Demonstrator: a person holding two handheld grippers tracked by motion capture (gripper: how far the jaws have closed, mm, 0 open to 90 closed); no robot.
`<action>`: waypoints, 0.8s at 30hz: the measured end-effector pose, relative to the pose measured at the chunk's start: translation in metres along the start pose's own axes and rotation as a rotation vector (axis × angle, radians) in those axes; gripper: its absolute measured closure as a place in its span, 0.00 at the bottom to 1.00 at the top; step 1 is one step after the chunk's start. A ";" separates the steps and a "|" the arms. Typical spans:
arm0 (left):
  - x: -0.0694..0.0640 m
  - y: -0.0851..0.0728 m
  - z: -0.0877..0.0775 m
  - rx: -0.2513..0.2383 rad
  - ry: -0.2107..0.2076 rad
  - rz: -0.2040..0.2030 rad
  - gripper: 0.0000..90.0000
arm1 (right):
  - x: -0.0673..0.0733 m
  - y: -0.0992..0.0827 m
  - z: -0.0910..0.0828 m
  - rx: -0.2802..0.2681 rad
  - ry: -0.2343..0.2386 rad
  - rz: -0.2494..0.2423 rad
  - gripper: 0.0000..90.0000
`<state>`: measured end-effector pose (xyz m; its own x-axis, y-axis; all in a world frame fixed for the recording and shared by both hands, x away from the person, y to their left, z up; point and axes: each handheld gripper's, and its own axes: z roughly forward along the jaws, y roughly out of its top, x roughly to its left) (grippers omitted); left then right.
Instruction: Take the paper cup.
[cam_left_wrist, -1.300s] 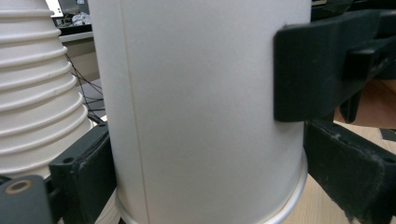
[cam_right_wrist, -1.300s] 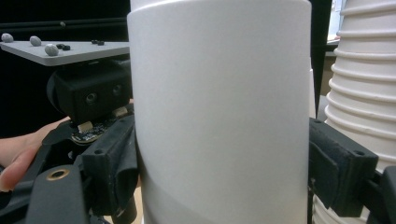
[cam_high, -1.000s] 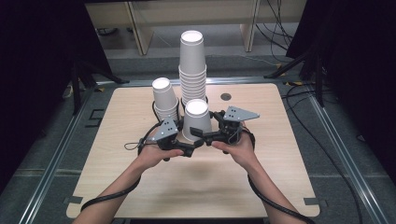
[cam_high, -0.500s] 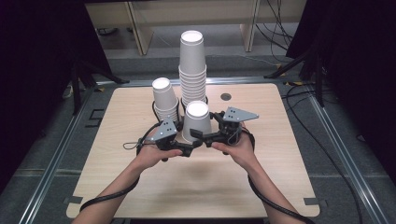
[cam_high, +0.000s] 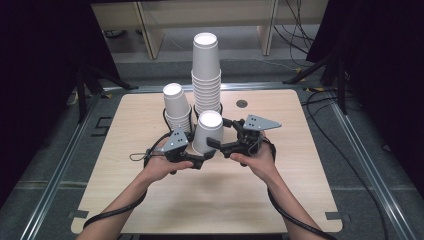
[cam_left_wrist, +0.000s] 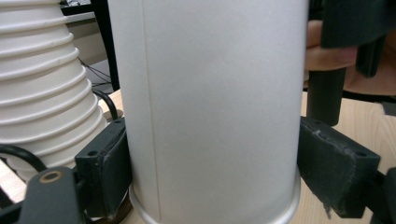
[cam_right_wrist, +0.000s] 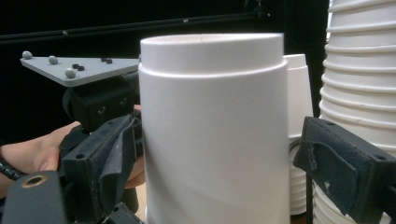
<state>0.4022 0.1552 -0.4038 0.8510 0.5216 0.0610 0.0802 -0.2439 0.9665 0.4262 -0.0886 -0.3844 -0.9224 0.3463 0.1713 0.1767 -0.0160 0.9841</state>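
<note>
The upturned paper cup (cam_high: 209, 132) stands mid-desk just in front of the tall stack (cam_high: 206, 75), pinched near its base by the left gripper (cam_high: 196, 156), whose jaws have just been closing, so the right gripper (cam_high: 216, 145), jaws just spreading clear of its sides, can let go.
</note>
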 end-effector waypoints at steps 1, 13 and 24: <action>0.000 0.000 0.000 0.004 0.001 0.004 0.19 | -0.001 -0.001 0.000 -0.015 0.006 -0.005 0.14; 0.003 -0.005 -0.008 0.068 0.015 0.042 0.20 | -0.002 -0.007 -0.020 0.000 -0.015 -0.011 0.14; 0.006 -0.008 -0.013 0.123 0.019 0.091 0.19 | 0.002 -0.014 -0.032 0.021 -0.032 0.007 0.16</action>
<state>0.3995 0.1705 -0.4075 0.8475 0.5083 0.1525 0.0678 -0.3887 0.9189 0.4105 -0.1177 -0.3968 -0.9098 0.3759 0.1761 0.1906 0.0013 0.9817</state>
